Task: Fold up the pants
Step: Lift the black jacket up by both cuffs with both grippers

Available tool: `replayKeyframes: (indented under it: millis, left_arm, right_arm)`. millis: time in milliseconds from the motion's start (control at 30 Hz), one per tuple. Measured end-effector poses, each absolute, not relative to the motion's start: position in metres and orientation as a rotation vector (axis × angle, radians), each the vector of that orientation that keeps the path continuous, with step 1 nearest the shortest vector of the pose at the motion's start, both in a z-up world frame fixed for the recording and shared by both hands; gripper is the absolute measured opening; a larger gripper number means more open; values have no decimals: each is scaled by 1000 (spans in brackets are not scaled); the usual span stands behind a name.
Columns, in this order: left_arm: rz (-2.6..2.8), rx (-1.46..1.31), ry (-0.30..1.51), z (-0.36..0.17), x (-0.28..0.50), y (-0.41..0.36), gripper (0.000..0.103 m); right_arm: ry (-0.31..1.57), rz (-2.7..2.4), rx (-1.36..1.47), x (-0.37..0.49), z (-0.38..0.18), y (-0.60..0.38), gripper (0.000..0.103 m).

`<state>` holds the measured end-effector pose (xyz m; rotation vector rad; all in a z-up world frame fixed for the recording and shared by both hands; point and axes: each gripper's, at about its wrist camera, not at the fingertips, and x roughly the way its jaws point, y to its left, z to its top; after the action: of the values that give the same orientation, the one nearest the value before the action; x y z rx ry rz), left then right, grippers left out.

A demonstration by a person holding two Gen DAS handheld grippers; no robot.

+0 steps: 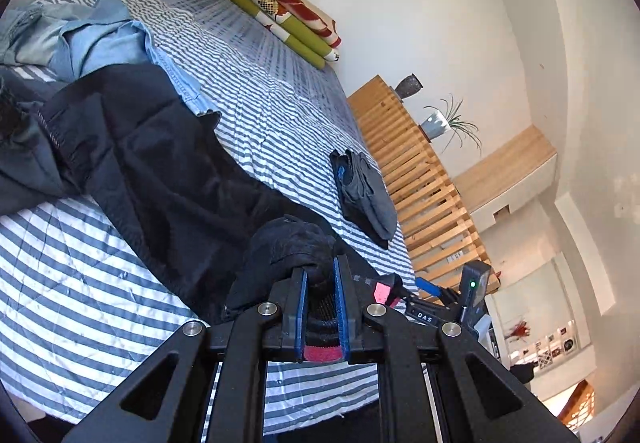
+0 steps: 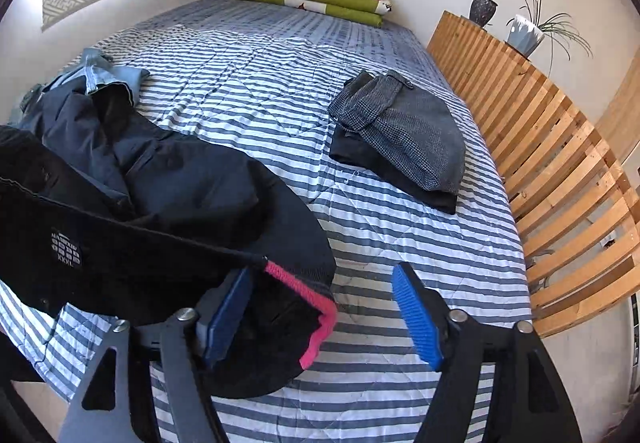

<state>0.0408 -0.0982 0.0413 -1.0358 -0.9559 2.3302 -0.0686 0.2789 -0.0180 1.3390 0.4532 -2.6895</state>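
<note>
On the striped bed [image 2: 280, 91], black pants [image 1: 168, 163] half-laid out.
Left gripper [image 1: 320, 275] pinches the waistband; right gripper [image 2: 324, 319] gapes, fabric draped over one finger — could snag and drag the fold crooked.

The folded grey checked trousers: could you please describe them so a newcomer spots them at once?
Start at the striped bed and look to its edge by the wooden slatted frame. The folded grey checked trousers lie there on a dark folded garment, the only neatly folded clothes.
</note>
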Motion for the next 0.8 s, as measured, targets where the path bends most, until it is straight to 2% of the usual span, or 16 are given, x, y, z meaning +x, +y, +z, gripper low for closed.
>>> replayKeyframes:
  millis: [267,333,367,400,433,533,633,800]
  left_arm:
    - [2307,-1039,-1027,25,26,-104,12]
    - [2309,-1039,-1020,28,26,-104,12]
    - [2308,-1035,-1020,29,25,-104,12]
    - [2314,-1028,-1020,32,25,-105,12]
    - [2325,-1011,-1025,37,24,-108,12]
    - [2376,-932,-1030,65,24,-127,12]
    - [2466,-856,-973,116,21,-155,12]
    - [2696,-685,-747,242,19,-198,12]
  right_arm:
    - [466,-2433,1533,-88,-80,250,75]
    - [470,-2399,1553,-87,-90,243,70]
    - [452,-2381,1560,-86,-93,240,49]
    - [424,-2342,1571,-84,-93,237,16]
    - [413,-2317,1578,-81,-91,232,7]
    - [522,-2364,1496,-65,-70,214,2]
    - [409,-2340,1425,-47,-35,206,2]
    - [231,-2255,1181,-15,51,161,1]
